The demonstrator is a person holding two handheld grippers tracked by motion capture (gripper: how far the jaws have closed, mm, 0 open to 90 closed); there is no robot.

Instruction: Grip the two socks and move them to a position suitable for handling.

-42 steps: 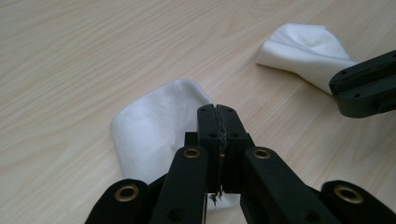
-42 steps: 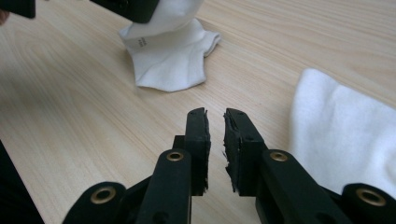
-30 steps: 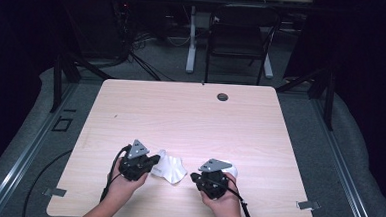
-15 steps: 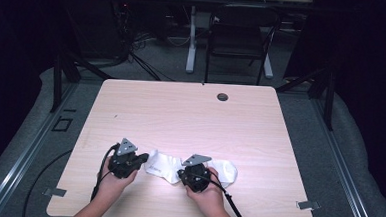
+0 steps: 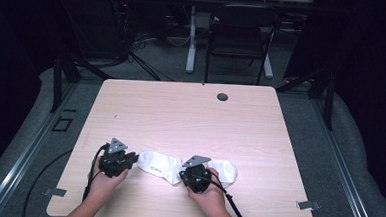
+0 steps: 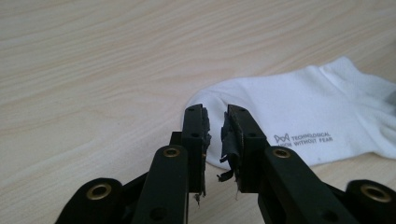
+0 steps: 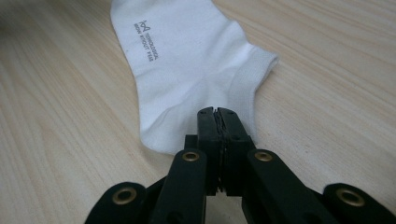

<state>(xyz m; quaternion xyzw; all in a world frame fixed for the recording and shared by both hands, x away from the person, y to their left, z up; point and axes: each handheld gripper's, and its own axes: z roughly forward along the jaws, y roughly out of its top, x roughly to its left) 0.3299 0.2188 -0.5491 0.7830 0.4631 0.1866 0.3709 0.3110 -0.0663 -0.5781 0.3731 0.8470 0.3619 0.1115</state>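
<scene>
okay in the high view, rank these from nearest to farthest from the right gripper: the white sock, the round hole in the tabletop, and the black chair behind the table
1. white sock: under and beside the right gripper, near the table's front edge.
2. round hole: up the tabletop, near its far edge.
3. black chair: on the floor beyond the table.

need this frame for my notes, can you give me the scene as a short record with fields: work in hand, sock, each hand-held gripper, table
work in hand: laying a white sock out flat on the table
sock: white sock, spread lengthwise near the table's front edge, small printed logo facing up
left hand-held gripper: left hand-held gripper at the sock's toe end, jaws have just been opening, a narrow gap between them, nothing pinched
right hand-held gripper: right hand-held gripper shut on the sock's heel end
table: light wooden table, with a small dark round grommet near the far edge
</scene>
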